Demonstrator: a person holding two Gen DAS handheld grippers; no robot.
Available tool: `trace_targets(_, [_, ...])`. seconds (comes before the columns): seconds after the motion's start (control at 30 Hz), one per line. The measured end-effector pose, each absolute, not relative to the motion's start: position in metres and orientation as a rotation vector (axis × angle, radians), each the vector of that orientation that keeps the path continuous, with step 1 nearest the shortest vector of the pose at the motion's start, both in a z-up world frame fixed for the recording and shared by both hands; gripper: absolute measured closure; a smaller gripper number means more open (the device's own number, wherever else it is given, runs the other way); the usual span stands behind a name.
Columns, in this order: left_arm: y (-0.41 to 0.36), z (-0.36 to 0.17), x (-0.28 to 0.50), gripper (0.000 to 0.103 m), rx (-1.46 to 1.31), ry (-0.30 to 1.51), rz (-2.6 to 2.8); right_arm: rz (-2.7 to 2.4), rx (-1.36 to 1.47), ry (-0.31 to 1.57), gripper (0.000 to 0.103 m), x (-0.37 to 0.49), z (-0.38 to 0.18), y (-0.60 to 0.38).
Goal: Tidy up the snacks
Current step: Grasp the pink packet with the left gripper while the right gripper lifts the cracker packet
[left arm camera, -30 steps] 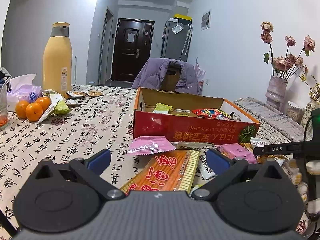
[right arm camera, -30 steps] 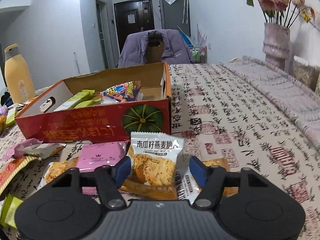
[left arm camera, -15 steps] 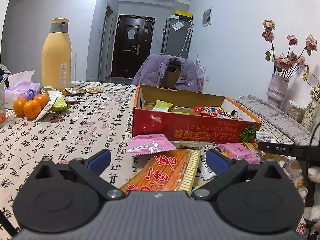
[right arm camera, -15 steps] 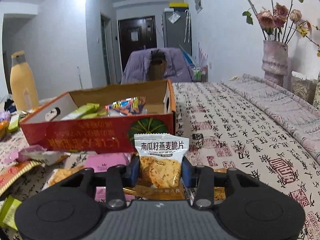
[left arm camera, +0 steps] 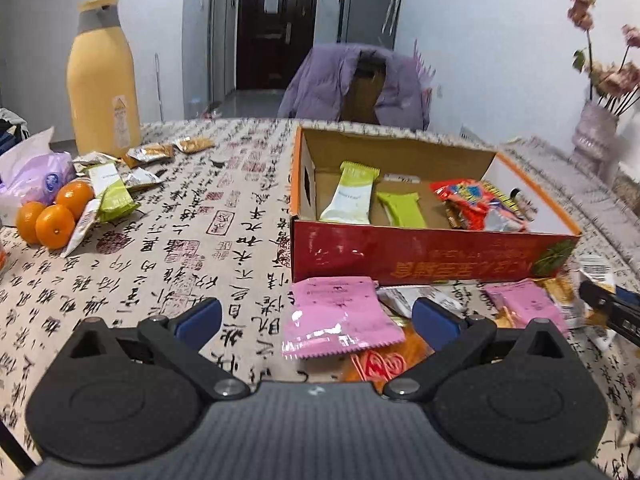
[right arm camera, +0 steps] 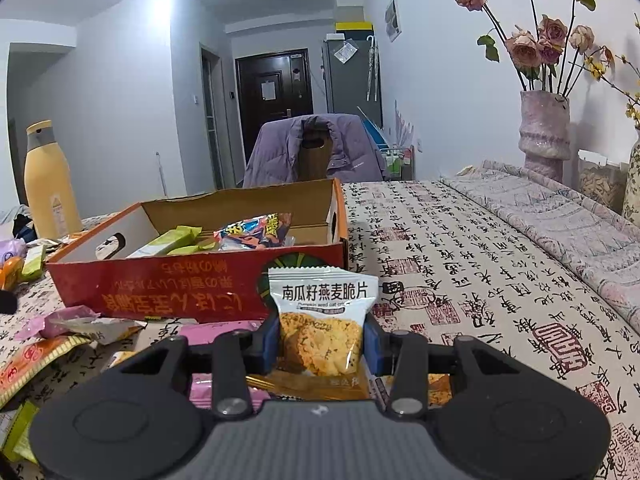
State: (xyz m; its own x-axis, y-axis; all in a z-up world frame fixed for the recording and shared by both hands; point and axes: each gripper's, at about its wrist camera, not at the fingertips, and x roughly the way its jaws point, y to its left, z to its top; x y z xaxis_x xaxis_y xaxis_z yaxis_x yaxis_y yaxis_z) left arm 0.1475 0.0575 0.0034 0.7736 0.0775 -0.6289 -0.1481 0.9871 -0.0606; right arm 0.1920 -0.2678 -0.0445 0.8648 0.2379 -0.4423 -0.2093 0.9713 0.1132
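An open red cardboard box (left arm camera: 420,258) (right arm camera: 168,288) holds green bars (left arm camera: 352,196) and a red snack bag (left arm camera: 476,204). My right gripper (right arm camera: 320,340) is shut on an oat crisp packet (right arm camera: 322,320) and holds it upright just in front of the box's right corner. My left gripper (left arm camera: 316,318) is open and empty above a pink packet (left arm camera: 338,316) and an orange packet (left arm camera: 380,360) lying before the box. Another pink packet (left arm camera: 524,306) lies to the right.
A yellow bottle (left arm camera: 104,76), three oranges (left arm camera: 52,216), a tissue pack (left arm camera: 32,172) and loose packets (left arm camera: 116,192) sit at the far left. A vase of dried roses (right arm camera: 544,132) stands at the right. A chair with a purple coat (left arm camera: 360,80) is behind the table.
My right gripper closed on the oat crisp packet and lifted it. My left gripper rose and tilted down, now looking over the pink packet and into the box.
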Motion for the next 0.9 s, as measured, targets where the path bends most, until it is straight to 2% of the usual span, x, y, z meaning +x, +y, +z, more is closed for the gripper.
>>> trace_targets(0.43, [0.062,-0.017,0.202,0.000,-0.145,0.848,0.128,0.222,0.070,0.461,0.062,0.192,-0.045,-0.270])
trace_targets(0.53, [0.061,-0.020,0.205,0.007,-0.154,0.859,0.129,0.222,0.070,0.461,0.062,0.192,-0.045,-0.270])
trace_targets(0.6, [0.061,-0.020,0.207,0.021,-0.165,0.866,0.124,0.223,0.068,0.460,0.062,0.191,-0.045,-0.270])
trace_targets(0.77, [0.058,-0.022,0.208,0.037,-0.181,0.872,0.091,0.224,0.067,0.457,0.062,0.191,-0.044,-0.270])
trace_targets(0.9, [0.057,-0.020,0.205,0.040,-0.170,0.857,0.091,0.224,0.067,0.457,0.062,0.191,-0.044,-0.270])
